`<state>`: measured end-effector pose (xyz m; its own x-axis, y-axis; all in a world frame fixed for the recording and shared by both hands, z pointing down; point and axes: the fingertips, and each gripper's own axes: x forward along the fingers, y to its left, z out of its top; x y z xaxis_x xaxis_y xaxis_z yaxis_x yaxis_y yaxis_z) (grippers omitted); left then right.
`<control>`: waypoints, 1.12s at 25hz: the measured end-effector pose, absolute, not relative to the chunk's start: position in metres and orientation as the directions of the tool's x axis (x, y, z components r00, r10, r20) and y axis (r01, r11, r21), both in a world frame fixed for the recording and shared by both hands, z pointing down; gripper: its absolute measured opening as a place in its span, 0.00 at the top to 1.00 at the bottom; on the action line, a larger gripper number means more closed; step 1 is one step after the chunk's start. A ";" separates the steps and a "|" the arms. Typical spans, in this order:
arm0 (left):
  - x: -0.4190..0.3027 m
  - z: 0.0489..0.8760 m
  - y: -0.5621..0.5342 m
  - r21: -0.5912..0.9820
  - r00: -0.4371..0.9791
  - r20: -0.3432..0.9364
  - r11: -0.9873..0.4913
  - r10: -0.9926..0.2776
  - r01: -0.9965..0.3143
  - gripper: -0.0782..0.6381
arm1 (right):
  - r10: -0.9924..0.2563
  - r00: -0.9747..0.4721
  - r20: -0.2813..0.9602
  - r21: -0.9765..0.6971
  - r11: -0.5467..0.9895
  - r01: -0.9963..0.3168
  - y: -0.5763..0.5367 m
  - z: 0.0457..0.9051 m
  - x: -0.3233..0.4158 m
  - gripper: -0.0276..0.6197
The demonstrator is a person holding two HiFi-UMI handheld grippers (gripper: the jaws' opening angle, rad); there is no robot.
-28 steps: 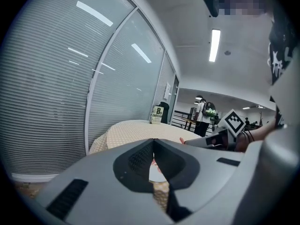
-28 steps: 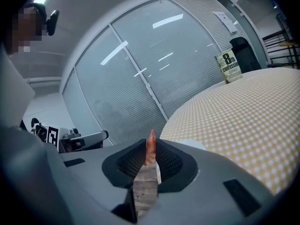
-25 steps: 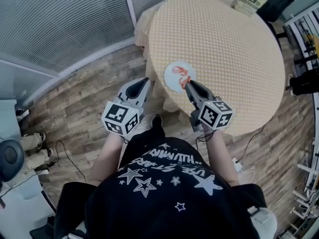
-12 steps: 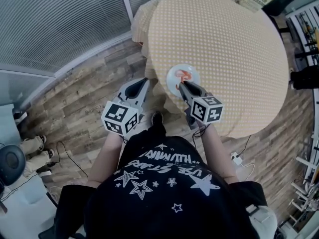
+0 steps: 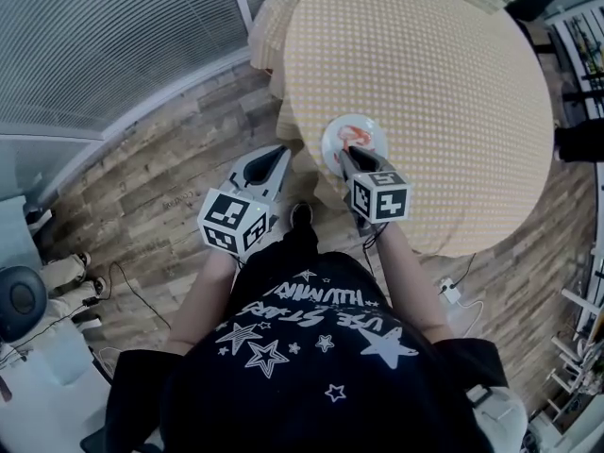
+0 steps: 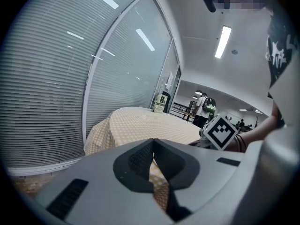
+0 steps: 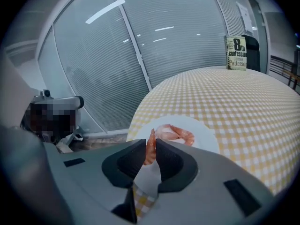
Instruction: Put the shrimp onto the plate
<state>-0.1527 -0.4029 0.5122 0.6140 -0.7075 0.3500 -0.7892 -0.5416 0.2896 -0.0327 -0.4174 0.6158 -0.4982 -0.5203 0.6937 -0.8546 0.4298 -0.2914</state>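
Right hand-held gripper (image 5: 349, 152), jaws clamped on a thin orange-pink shrimp (image 7: 150, 149), has advanced: tips were at the near rim of the small round white plate (image 5: 374, 138) and are now over it. Its black-and-white marker cube (image 5: 380, 197) has shifted left, towards the counter edge.

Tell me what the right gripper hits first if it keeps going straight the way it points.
Probably the white plate: the right gripper, shut on a shrimp, points down at its near part, just short of the second shrimp lying there. Depth is hard to judge.
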 end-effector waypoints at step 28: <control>-0.138 0.491 -0.354 0.261 0.606 0.322 -0.547 -0.727 -0.795 0.88 | -0.646 -0.525 0.554 -0.323 0.415 -0.851 -0.386 0.553 0.000 0.85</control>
<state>-0.1385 -0.3535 0.4914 0.6063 -0.7272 0.3217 -0.7951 -0.5473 0.2613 0.0000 -0.3858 0.5529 -0.5253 -0.6459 0.5540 -0.8506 0.4150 -0.3228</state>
